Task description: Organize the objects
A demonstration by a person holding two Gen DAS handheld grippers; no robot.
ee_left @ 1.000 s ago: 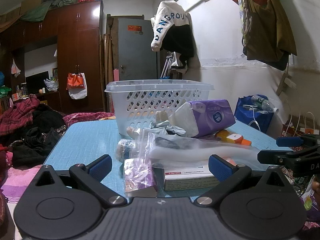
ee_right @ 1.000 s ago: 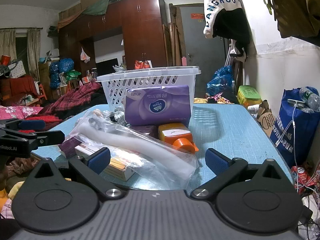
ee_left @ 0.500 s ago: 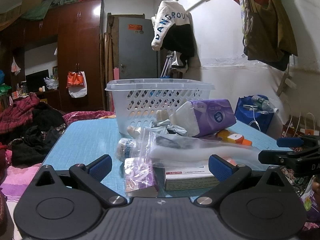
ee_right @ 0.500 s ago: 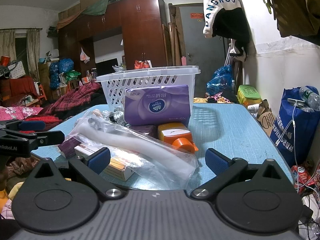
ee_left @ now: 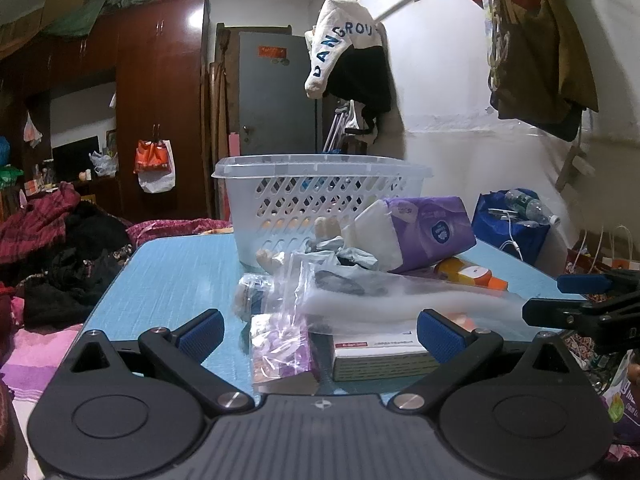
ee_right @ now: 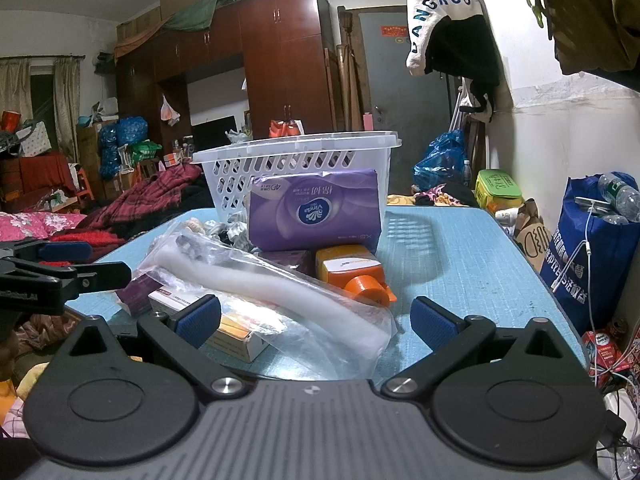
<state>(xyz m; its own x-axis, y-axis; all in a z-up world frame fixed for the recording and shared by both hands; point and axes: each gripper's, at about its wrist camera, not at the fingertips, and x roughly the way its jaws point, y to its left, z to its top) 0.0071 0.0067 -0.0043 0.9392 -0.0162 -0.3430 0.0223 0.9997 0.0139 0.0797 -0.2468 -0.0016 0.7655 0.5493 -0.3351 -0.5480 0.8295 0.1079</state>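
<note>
A pile of objects lies on a blue table [ee_left: 172, 276] in front of a white perforated basket [ee_left: 320, 200], also in the right wrist view [ee_right: 296, 160]. The pile holds a purple tissue pack [ee_right: 314, 210], an orange bottle [ee_right: 352, 272], a clear bag with a white roll [ee_right: 280, 288], a white box [ee_left: 380, 354] and a small purple packet [ee_left: 280, 348]. My left gripper [ee_left: 320, 332] is open and empty at the near table edge before the pile. My right gripper [ee_right: 316, 318] is open and empty before the bag.
A blue shopping bag with bottles [ee_right: 596, 240] stands right of the table. Heaped clothes [ee_left: 60, 248] lie to the left. A dark wardrobe [ee_left: 160, 112] and a grey door [ee_left: 276, 100] stand behind. Clothes hang on the right wall [ee_left: 536, 40].
</note>
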